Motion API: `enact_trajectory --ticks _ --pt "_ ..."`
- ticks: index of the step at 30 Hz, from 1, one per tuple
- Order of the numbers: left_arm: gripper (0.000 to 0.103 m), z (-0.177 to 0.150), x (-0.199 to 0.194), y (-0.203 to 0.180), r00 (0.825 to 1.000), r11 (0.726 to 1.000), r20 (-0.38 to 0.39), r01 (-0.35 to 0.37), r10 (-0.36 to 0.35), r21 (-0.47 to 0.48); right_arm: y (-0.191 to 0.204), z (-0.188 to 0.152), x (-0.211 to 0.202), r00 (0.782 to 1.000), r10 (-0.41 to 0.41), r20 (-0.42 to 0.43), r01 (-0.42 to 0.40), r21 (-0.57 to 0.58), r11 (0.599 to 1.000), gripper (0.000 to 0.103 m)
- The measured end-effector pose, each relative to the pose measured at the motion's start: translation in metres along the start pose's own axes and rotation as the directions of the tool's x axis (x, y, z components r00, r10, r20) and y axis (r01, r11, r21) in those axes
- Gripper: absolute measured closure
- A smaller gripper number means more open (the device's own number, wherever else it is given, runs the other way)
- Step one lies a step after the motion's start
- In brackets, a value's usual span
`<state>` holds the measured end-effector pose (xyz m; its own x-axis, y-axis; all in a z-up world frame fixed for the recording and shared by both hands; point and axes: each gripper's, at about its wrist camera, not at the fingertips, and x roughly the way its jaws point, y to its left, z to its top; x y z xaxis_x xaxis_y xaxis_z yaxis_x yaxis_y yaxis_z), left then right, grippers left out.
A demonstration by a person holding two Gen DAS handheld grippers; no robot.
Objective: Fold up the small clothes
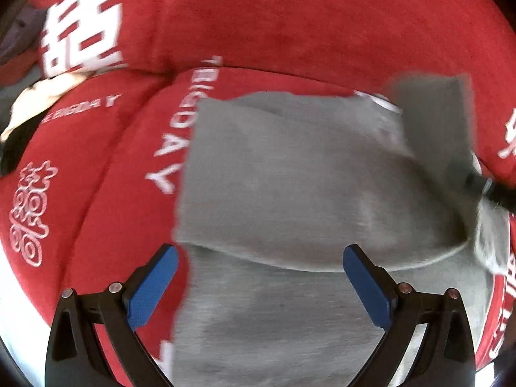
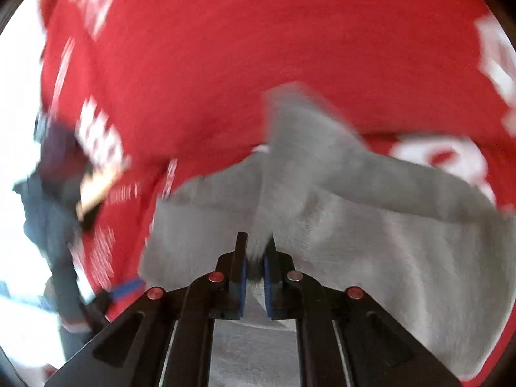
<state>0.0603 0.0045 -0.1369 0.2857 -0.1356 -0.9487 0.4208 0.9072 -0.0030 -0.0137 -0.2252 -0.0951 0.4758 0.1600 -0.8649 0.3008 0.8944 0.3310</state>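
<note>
Here | left tool wide | right tool pinching soft grey garment (fleecy) | red plush bedding

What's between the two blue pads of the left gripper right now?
Nothing is pinched: in the left wrist view the left gripper stands open above the grey garment, whose folded edge runs across the gap below the pads.

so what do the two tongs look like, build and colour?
Both match. The left tongs have black angular linkage arms, silver and reddish pivot pins, and flat blue textured pads on the fingers. The right tongs show the same black frame, four round pins and blue pads. No cables, markings or sleeves in view.
</note>
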Motion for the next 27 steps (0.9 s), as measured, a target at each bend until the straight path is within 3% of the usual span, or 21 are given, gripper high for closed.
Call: enact_trajectory --ticks 4,5,7,8,9,10,15,18,21,23,25,26,27 --pt "0.0 0.001 0.0 0.022 1.0 0.999 -0.005 -0.006 0.006 -0.033 0.016 -0.015 0.045 0.99 -0.063 -0.125 0.043 -0.152 0.987 0.093" --pt "0.0 0.002 0.0 0.024 1.0 1.0 -0.009 0.002 -0.002 -0.031 0.019 -0.021 0.055 0.983 -0.088 -0.158 0.059 -0.177 0.982 0.089" --pt "0.0 0.004 0.0 0.025 1.0 0.999 -0.01 0.028 -0.028 -0.022 0.017 -0.03 0.057 0.978 -0.117 -0.174 0.082 -0.199 0.977 0.087" --pt "0.0 0.005 0.0 0.023 0.999 0.999 -0.009 0.044 -0.044 -0.018 0.02 -0.03 0.055 0.98 -0.111 -0.167 0.077 -0.198 0.977 0.074" --pt "0.0 0.007 0.0 0.02 0.997 0.997 -0.012 0.071 -0.071 -0.016 0.018 -0.032 0.05 0.981 -0.102 -0.163 0.071 -0.185 0.98 0.063" --pt "0.0 0.01 0.002 0.017 0.995 0.995 -0.017 0.099 -0.099 -0.017 0.017 -0.031 0.045 0.983 -0.092 -0.157 0.065 -0.167 0.984 0.041" --pt "0.001 0.019 0.011 -0.011 0.961 0.963 -0.071 0.267 -0.269 -0.032 -0.02 -0.046 0.006 0.991 -0.024 -0.13 0.03 0.045 0.999 0.038" --pt "0.001 0.023 0.025 -0.025 0.939 0.945 -0.115 0.32 -0.325 -0.064 -0.05 -0.062 -0.017 0.994 -0.015 -0.106 0.034 0.179 0.983 0.038" --pt "0.013 0.026 0.032 -0.031 0.927 0.936 -0.134 0.339 -0.35 -0.097 -0.083 -0.083 -0.044 0.997 -0.042 -0.069 0.061 0.296 0.953 0.038" --pt "0.014 0.027 0.033 -0.033 0.927 0.935 -0.131 0.339 -0.351 -0.102 -0.106 -0.098 -0.063 0.997 -0.071 -0.044 0.082 0.376 0.923 0.038" --pt "0.036 0.03 0.034 -0.033 0.918 0.926 -0.137 0.358 -0.372 -0.12 -0.124 -0.109 -0.077 0.996 -0.087 -0.028 0.091 0.438 0.894 0.038" --pt "0.042 0.031 0.035 -0.034 0.919 0.928 -0.144 0.351 -0.367 -0.123 -0.133 -0.114 -0.082 0.996 -0.091 -0.021 0.09 0.468 0.879 0.038" --pt "0.059 0.032 0.036 -0.034 0.92 0.929 -0.145 0.349 -0.365 -0.124 -0.139 -0.119 -0.086 0.996 -0.09 -0.015 0.086 0.495 0.865 0.038"
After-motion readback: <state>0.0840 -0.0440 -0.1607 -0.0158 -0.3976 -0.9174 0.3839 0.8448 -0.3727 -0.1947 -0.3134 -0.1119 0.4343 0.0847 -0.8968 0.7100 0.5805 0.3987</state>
